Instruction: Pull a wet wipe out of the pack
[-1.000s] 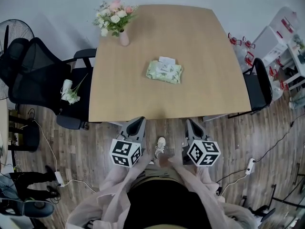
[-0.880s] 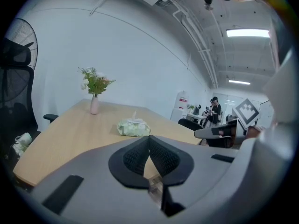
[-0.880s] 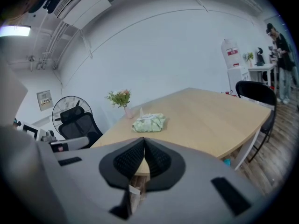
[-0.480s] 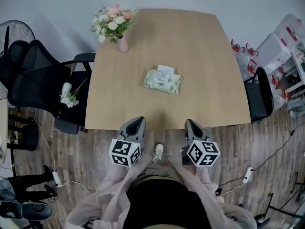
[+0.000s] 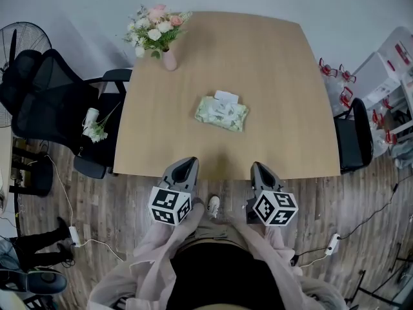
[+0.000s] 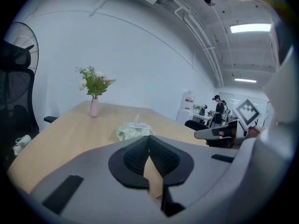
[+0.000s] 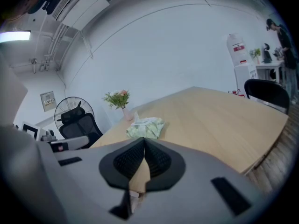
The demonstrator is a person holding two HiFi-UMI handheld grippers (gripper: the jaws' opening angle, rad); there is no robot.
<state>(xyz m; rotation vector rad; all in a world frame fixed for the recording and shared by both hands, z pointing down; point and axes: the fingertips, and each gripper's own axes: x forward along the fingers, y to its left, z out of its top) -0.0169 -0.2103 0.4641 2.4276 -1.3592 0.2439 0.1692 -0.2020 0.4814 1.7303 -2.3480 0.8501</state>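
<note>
Step in hand: the reach toward the pack is judged to be the step, since nothing is gripped yet. It is best done by pinning the pack body with one tool, closing the other on the white tab alone, and drawing that tab up slowly so that the pack is not lifted with it.
Counter (image 5: 277, 76): a large wooden top is seen ahead of both tools, its near edge just past their tips.
Left tool (image 5: 185, 165): it is held short of the near edge with its jaws closed tip to tip; nothing is held between them.
Right tool (image 5: 259, 168): it is held beside the left one and well apart from it, its jaws likewise shut and empty.
Wet wipe pack (image 5: 222, 113): a pale green soft pack is laid flat near the middle of the counter, well ahead of both tools and roughly between their lines of aim.
Long axis: it is set crosswise to the direction in which the tools point, slightly skewed.
Wipe tab (image 5: 226, 97): a white tab is seen at the pack's far long side, turned away from the tools and standing up a little.
</note>
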